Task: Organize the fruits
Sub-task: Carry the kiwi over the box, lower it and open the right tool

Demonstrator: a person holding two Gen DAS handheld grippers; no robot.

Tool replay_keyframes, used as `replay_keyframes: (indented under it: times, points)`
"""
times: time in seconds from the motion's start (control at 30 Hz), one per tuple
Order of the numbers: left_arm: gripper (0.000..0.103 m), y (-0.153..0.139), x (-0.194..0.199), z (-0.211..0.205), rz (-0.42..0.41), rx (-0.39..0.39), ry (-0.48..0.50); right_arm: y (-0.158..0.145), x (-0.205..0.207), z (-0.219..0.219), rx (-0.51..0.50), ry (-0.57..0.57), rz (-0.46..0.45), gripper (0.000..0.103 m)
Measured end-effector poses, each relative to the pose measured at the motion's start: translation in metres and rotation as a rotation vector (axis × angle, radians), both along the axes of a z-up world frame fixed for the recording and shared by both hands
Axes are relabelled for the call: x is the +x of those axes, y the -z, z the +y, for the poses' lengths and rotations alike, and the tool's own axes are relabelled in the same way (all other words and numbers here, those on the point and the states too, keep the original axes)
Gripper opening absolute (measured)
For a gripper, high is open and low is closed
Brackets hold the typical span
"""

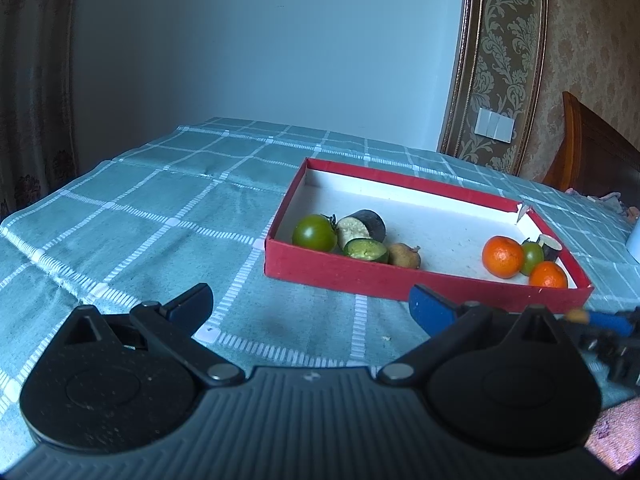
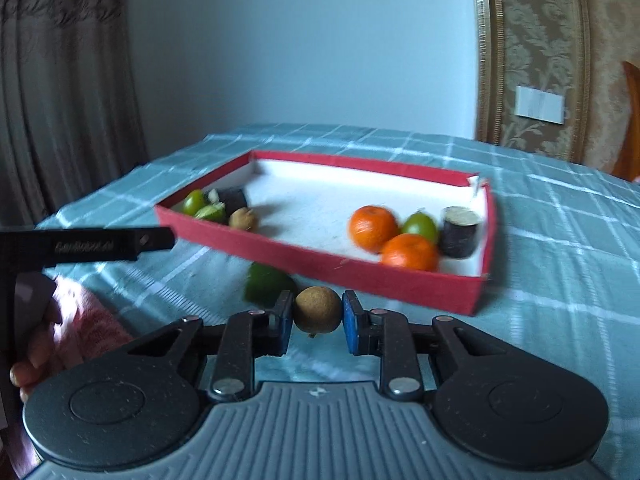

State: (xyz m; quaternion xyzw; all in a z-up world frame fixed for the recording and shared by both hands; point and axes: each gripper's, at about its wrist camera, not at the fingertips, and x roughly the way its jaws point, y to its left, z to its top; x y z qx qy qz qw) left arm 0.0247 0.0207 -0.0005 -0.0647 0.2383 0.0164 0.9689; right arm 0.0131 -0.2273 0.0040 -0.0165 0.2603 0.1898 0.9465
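Pale blue wall and patterned wallpaper stand behind a desk (image 1: 140,216) covered in a green checked cloth. On it sits a shallow red box (image 2: 360,276) with a white floor. At the box's left end lie a green tomato (image 1: 315,232), two cut pieces of dark eggplant (image 1: 362,226) and a brown fruit (image 1: 405,255). At its right end are two oranges (image 2: 374,227), a second green tomato (image 2: 420,227) and an upright eggplant piece (image 2: 459,232), all close together.

In the right wrist view, the right hand-held gripper (image 2: 318,312) has its blue pads closed against a small round brown fruit (image 2: 318,309), in front of the box's near wall. A blurred green fruit (image 2: 267,283) lies on the cloth just behind the gripper's left finger.

The left hand-held gripper (image 1: 310,300) hangs over bare cloth in front of the box, jaws spread wide with nothing between them. A person's hand (image 2: 34,354) with a pink sleeve holds it.
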Motion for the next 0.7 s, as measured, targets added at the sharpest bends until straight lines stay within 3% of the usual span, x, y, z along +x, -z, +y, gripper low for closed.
replay_keyframes:
  times: [0.23, 0.7]
  points:
    - [0.103, 0.001, 0.000, 0.000, 0.004, 0.003, 0.000, -0.023, 0.028, -0.040, 0.029, 0.139, -0.069, 0.025]
    - [0.103, 0.002, 0.002, -0.001, 0.013, 0.005, -0.001, -0.006, 0.066, -0.058, 0.053, 0.177, -0.026, 0.026]
